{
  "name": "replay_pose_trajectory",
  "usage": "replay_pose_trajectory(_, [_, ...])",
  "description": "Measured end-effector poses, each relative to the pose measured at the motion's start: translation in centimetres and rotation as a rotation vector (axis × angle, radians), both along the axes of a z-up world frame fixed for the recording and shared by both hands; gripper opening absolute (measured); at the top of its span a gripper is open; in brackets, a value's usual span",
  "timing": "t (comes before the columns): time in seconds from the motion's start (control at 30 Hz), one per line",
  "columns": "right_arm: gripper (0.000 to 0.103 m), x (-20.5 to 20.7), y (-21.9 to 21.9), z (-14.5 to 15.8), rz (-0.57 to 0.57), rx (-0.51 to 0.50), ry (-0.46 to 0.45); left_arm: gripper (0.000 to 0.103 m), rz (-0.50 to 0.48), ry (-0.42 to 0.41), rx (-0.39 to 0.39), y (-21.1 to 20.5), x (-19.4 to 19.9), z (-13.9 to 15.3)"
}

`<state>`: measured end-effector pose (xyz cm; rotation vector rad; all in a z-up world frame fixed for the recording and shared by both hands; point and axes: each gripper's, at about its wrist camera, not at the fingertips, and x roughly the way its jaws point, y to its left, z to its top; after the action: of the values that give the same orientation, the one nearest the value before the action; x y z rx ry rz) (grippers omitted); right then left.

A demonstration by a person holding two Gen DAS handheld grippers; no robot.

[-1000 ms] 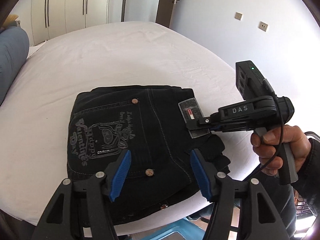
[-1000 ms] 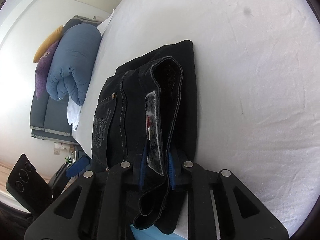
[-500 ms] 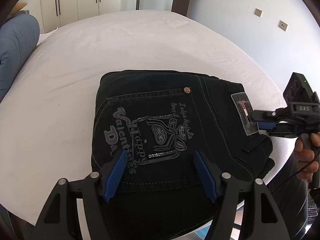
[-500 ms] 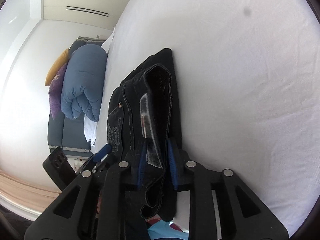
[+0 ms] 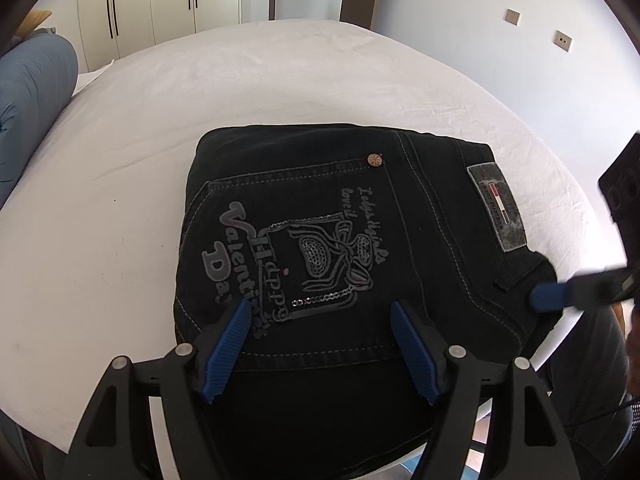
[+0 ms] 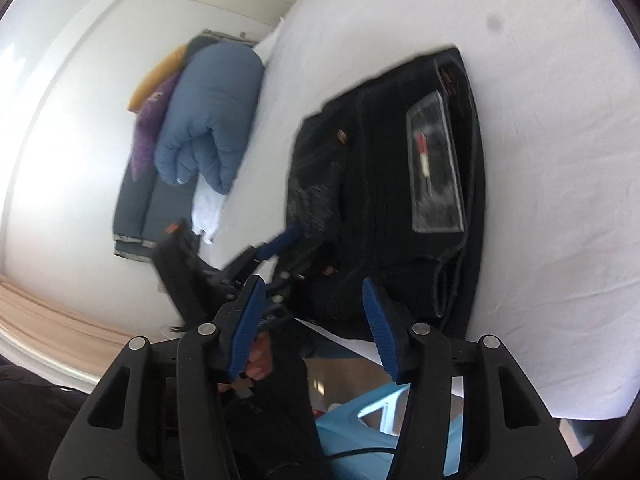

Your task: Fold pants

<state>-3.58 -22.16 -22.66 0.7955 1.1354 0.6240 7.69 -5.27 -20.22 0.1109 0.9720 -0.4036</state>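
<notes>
Since a second ago the right gripper has let go of the waistband it was pinching and drawn back off the bed's edge; its jaws are opening, with nothing between them. The left gripper has come in lower over the pants, its jaws opening too and bare of cloth.

The left gripper tilts steeply down; the right points more shallowly, and the right wrist view is blurred, so its exact clearance from the cloth is hard to judge. A hand shows below the right gripper's left pad, seemingly the one holding the left gripper.

One pair of black pants lies folded on the white bed. From the left jaws the printed back pocket sits just ahead, between and beyond the two blue pads. From the right jaws the pants lie ahead, apart from the pads, the grey waist patch uppermost. One blue duvet lies far left of the right jaws.
</notes>
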Motion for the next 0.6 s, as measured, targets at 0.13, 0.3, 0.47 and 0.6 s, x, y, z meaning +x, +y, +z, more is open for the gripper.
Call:
replay_pose_trajectory(0.13, [0.021, -1.7, -0.3, -3.6, -0.015, -0.006, 0.047, 0.075, -0.012, -0.006, -0.004, 0.2, -0.7, 0.0])
replay_pose_trajectory(0.3, [0.020, -3.6, 0.7, -3.4, 0.063, -0.155, 0.061, 0.075, -0.012, -0.018, -0.009, 0.5, -1.0, -0.2])
replay_pose_trajectory(0.47, [0.024, -5.1, 0.8, 0.5, 0.092, -0.163, -0.004, 0.075, -0.004, -0.006, -0.040, 1.0, -0.8, 0.3])
replay_pose_trajectory(0.6, [0.024, -2.9, -0.4, 5.0, 0.022, 0.029, -0.178, 0.076, 0.008, 0.015, -0.048, 1.0, -0.6, 0.2])
